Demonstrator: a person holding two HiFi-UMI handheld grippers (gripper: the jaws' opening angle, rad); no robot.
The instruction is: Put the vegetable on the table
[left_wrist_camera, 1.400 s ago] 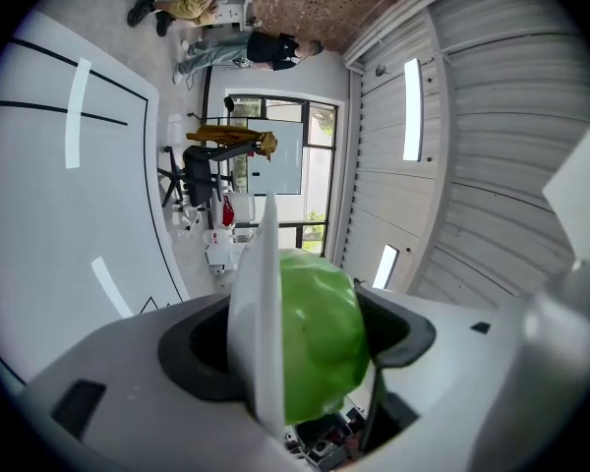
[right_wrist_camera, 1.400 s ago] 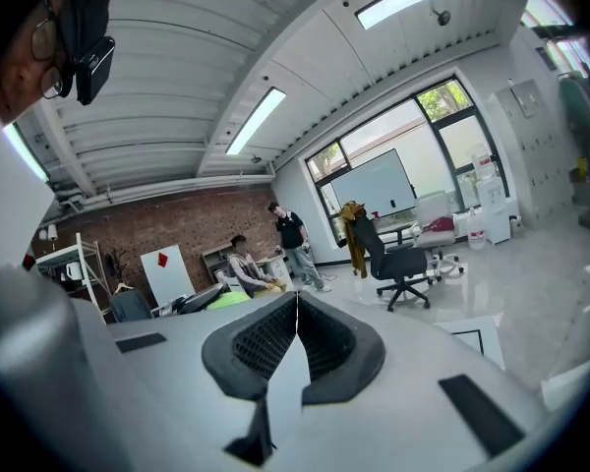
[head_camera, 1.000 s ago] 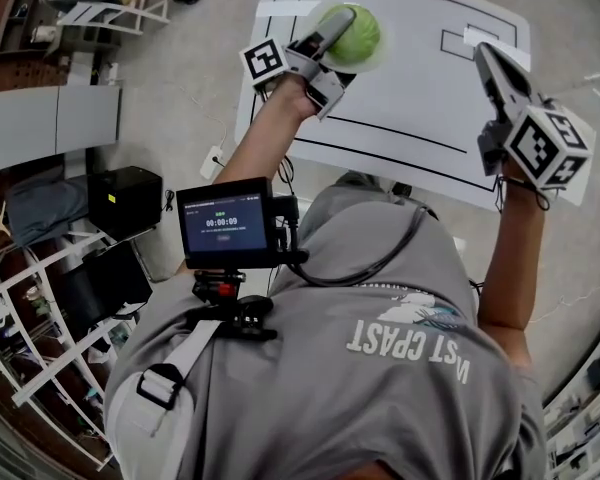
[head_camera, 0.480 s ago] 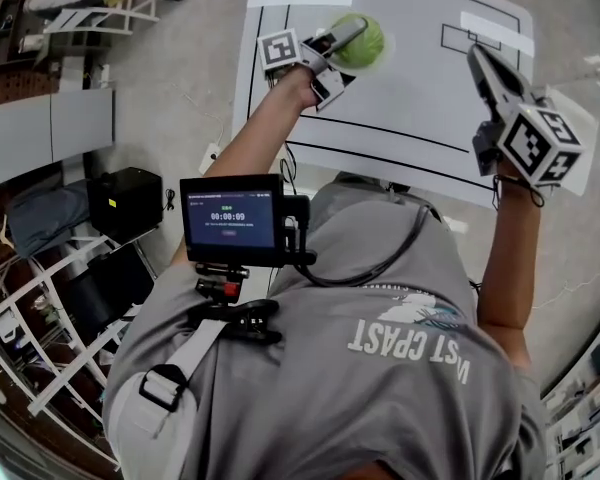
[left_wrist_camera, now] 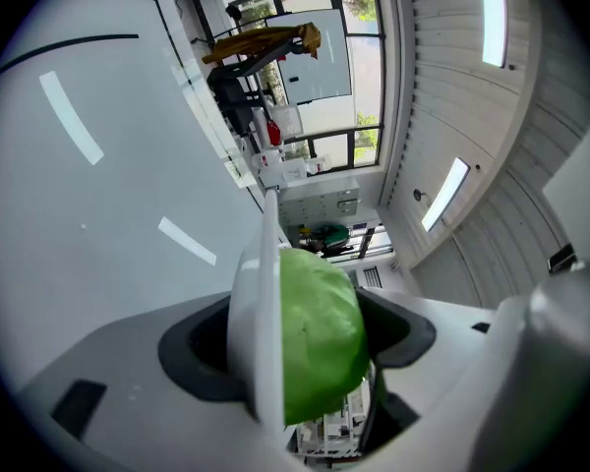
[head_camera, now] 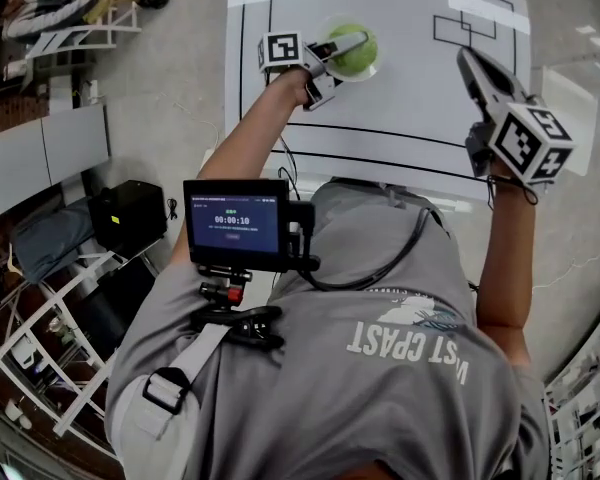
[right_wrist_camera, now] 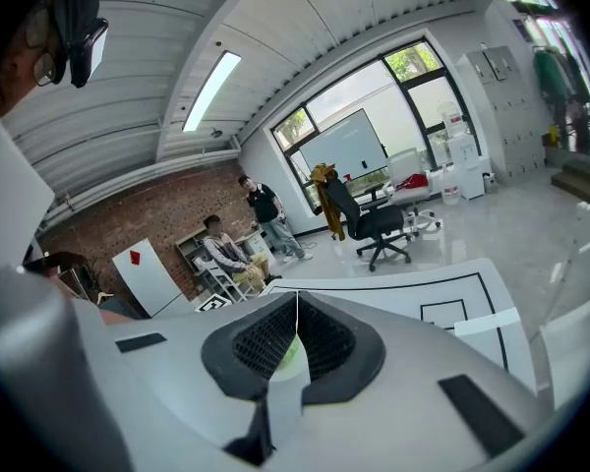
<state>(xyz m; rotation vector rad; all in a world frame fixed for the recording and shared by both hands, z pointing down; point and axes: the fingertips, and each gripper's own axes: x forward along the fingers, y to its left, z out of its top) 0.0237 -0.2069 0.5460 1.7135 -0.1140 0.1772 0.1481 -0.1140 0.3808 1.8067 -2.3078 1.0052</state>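
Note:
The vegetable is a round green cabbage-like head [head_camera: 361,56]. My left gripper [head_camera: 342,63] is shut on it, one finger across its top and the other on its near side. It hangs low over the far left part of the white table [head_camera: 410,98]; whether it touches the top I cannot tell. In the left gripper view the green head [left_wrist_camera: 320,332] fills the gap between the jaws. My right gripper [head_camera: 470,63] is over the table's right side, shut and empty, its jaws meeting in a thin line [right_wrist_camera: 295,308].
Black outlines are drawn on the table, with a small rectangle [head_camera: 465,28] at the far right. A monitor [head_camera: 236,223] rides on the person's chest rig. White racks [head_camera: 40,318] and a black box [head_camera: 130,213] stand at the left. An office chair [right_wrist_camera: 374,224] and people [right_wrist_camera: 226,254] are beyond the table.
My left gripper has come down toward the table with the vegetable still in it. My right gripper has drifted a little lower, still shut.

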